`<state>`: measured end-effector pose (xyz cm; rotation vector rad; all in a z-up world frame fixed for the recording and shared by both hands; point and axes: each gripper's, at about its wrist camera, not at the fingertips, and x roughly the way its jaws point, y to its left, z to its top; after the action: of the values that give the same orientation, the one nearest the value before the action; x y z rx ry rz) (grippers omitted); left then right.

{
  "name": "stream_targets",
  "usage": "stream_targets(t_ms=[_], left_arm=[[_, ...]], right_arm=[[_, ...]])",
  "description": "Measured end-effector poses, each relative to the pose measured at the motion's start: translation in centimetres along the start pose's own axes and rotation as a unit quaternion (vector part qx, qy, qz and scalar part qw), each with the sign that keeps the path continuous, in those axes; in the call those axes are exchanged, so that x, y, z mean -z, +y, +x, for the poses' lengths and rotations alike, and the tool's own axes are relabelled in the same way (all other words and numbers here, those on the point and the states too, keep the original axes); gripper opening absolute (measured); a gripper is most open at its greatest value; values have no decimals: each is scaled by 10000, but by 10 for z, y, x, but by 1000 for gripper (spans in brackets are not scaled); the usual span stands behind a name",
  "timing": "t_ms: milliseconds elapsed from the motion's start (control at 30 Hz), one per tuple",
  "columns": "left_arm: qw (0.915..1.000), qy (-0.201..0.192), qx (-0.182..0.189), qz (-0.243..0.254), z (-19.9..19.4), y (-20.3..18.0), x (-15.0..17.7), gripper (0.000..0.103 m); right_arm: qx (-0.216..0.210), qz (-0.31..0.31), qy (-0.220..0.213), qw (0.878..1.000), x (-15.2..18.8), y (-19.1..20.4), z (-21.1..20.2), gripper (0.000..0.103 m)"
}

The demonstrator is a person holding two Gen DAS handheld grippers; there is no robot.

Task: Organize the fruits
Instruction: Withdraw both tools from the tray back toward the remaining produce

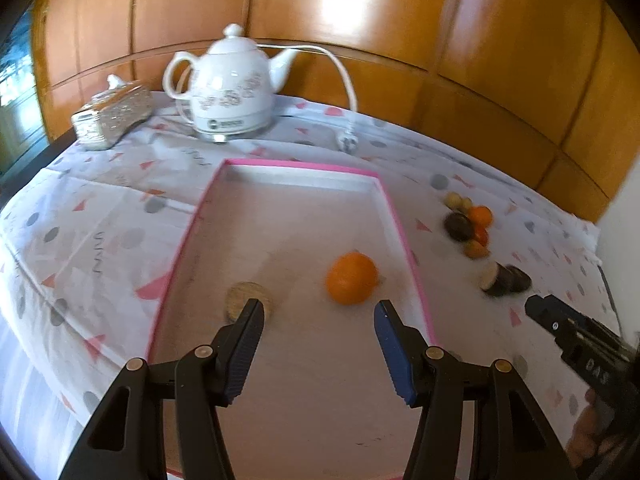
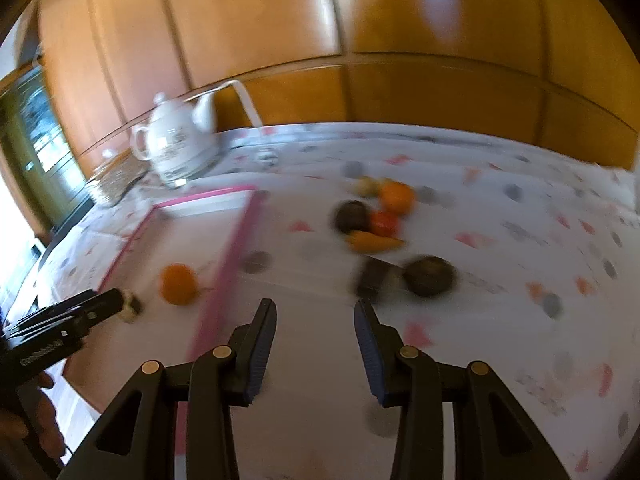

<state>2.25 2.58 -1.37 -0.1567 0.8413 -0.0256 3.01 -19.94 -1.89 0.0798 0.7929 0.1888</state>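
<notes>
A pink-rimmed shallow tray [image 1: 394, 216] lies on the patterned tablecloth. An orange [image 1: 351, 278] and a pale round slice [image 1: 248, 300] lie inside it. My left gripper [image 1: 318, 314] is open and empty above the tray, just short of the orange. Right of the tray lies a heap of fruit [image 1: 468, 224] and a dark cut piece [image 1: 506, 280]. In the right wrist view my right gripper [image 2: 316, 312] is open and empty over the cloth, short of a dark fruit [image 2: 428, 276] and the heap [image 2: 376, 216]. The orange [image 2: 178, 284] shows in the tray [image 2: 232, 256] there too.
A white electric kettle [image 1: 228, 88] with its cord and plug [image 1: 346, 142] stands behind the tray. A silver tissue box [image 1: 112, 116] is at the back left. A wooden panelled wall runs behind the table. The right gripper's body [image 1: 580, 344] shows at the right edge.
</notes>
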Motion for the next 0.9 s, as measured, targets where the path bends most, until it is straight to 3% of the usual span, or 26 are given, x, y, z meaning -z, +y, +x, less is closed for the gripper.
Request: stream_targets(t_ms=[267,633,767,900], left_arm=[[9983,69,359,444,0,-31,7,58],[9937,122,717,851,0,-56,16,63],[9927,136,781,906,2,-60,16,63],[9924,183,804,919,7,-63,15,63]], right_arm=[[451,512,137,9976,17,-55,-4,41],[598,490,297,9966,3,-73,23,41],[601,325,350,9970,-1,-72,32,54],[611,100,383,9973,-5,-70,38,57]])
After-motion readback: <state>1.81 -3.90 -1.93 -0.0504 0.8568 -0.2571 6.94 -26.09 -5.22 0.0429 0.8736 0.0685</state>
